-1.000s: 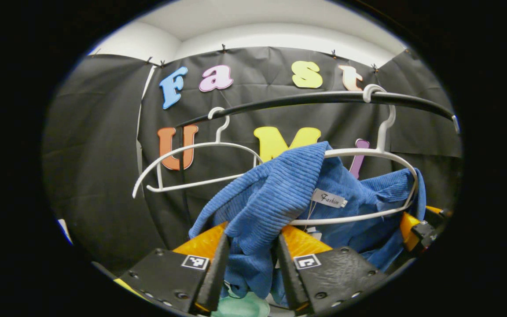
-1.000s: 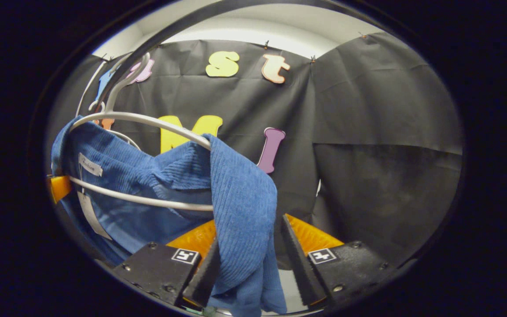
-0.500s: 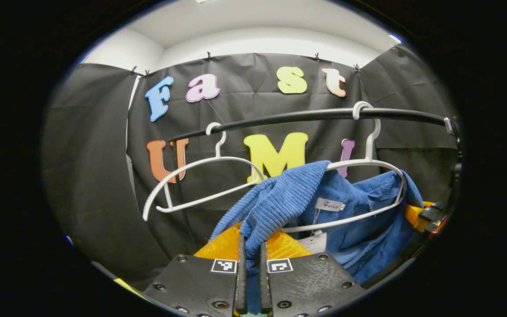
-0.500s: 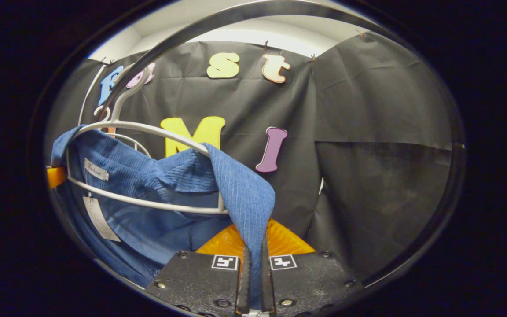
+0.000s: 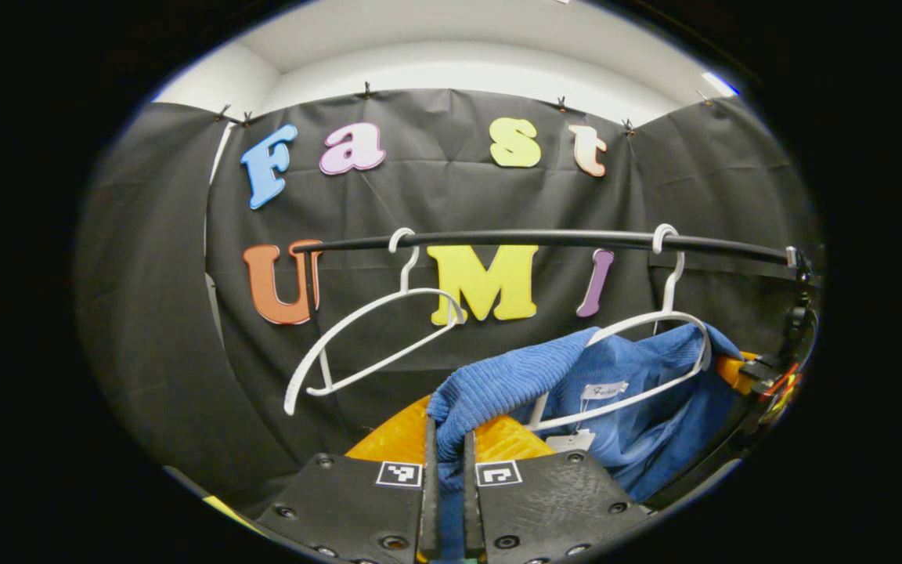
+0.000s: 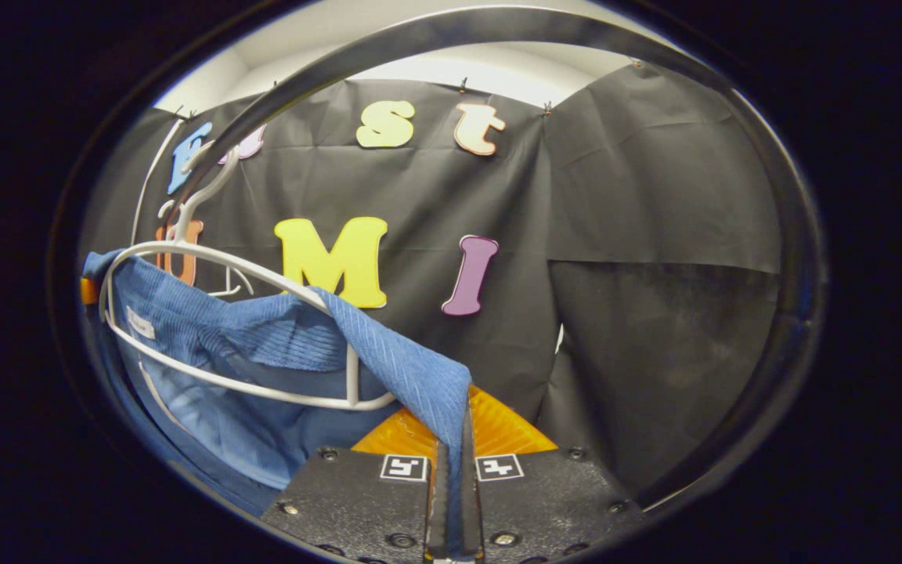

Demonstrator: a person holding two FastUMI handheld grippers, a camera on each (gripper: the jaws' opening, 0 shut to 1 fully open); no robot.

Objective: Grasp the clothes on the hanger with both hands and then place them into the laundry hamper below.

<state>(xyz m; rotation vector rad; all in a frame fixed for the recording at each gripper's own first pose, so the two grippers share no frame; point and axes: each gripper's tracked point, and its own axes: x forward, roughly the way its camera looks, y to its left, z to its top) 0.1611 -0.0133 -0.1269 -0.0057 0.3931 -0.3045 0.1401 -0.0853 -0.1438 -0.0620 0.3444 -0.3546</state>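
Hanging from a black metal rail (image 5: 545, 237), an empty white plastic hanger (image 5: 377, 333) sits toward the rail's left end in the left gripper view, and a second white plastic hanger (image 5: 647, 356) toward its right end carries the blue ribbed corduroy garment (image 5: 631, 407). The left hand-held gripper (image 5: 446, 501) is closed tight on a bunched fold of that garment's left shoulder, both fingers pressing the cloth between them. A small white sewn-in label (image 5: 604, 390) shows at the garment's neck, its writing too small to read, and a white paper tag (image 5: 570, 441) dangles just below it. At the far right edge, part of the other gripper lies beside the garment. In the right gripper view, the right hand-held gripper (image 6: 451, 501) is likewise clamped on the garment's other shoulder, the cloth stretched taut from the hanger's end down into its fingers.
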